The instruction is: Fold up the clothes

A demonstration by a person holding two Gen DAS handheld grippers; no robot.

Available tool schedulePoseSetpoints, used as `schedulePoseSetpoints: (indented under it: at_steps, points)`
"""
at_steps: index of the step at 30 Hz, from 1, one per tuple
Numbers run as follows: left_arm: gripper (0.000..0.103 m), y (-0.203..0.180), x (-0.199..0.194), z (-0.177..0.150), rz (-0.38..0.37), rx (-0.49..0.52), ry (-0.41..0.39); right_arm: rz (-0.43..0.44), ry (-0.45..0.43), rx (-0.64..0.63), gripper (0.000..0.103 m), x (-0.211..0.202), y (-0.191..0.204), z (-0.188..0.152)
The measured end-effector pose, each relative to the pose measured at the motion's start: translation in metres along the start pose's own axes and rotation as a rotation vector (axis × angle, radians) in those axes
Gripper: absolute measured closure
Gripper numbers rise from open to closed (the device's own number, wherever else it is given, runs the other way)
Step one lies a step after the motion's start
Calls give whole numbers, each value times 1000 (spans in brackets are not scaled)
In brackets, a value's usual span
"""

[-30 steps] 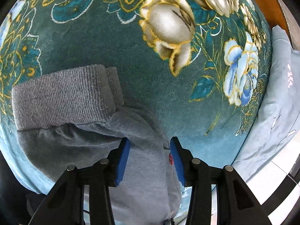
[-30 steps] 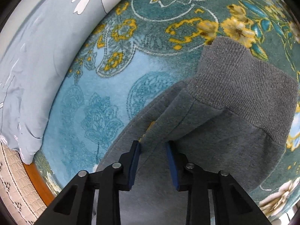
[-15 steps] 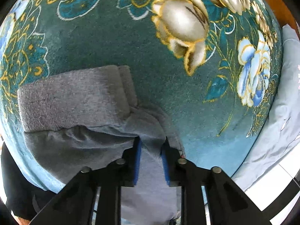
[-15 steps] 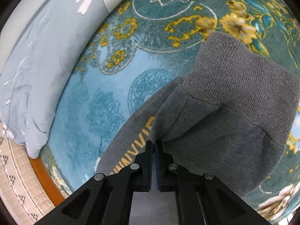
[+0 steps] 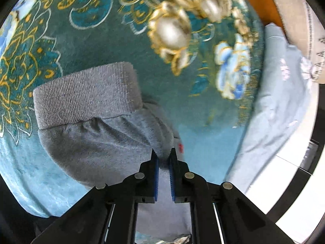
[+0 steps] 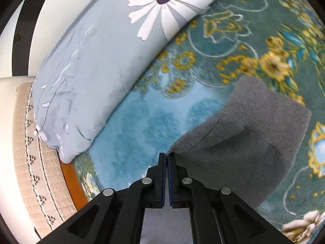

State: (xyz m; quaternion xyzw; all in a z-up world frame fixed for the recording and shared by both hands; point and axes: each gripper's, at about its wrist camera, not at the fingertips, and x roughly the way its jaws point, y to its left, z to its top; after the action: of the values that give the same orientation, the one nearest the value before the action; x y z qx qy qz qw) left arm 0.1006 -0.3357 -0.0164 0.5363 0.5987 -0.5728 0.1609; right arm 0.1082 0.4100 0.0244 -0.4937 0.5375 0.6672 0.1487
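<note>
The grey sweatshirt (image 5: 97,142) lies on a teal floral blanket (image 5: 101,40) spread over a bed, its ribbed band (image 5: 85,97) on the far side of both grippers. The left gripper (image 5: 163,154) has a thick bunch of the grey cloth pinched between its blue pads (image 5: 156,168); its jaws have just been closing and now stand almost together, with only the fabric keeping them apart. A small red mark (image 5: 180,148) shows on the cloth just to the right of that pinch. In the right wrist view, the right gripper (image 6: 166,158) has its jaws pressed nearly flat together, having just closed on a thin edge of the sweatshirt (image 6: 233,148), which rises in a peak at the fingertips. A pale blue pillow (image 6: 91,71) with a white daisy print lies along the blanket's edge, beside a cream quilted cover (image 6: 26,142) and the orange wooden bed frame (image 6: 71,179).
</note>
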Motion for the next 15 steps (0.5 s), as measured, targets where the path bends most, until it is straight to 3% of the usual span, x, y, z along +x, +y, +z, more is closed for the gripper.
schedulePoseSetpoints:
  at_steps: [3, 9, 15]
  points:
    - [94, -19, -6, 1, 3, 27, -17, -45, 27, 34, 101, 32, 10, 3]
    - [94, -25, 26, 25, -8, -25, -43, -129, 35, 65, 101, 65, 5, 11]
    - [94, -20, 51, 43, -26, -68, -37, -119, 48, 52, 97, 77, 3, 12]
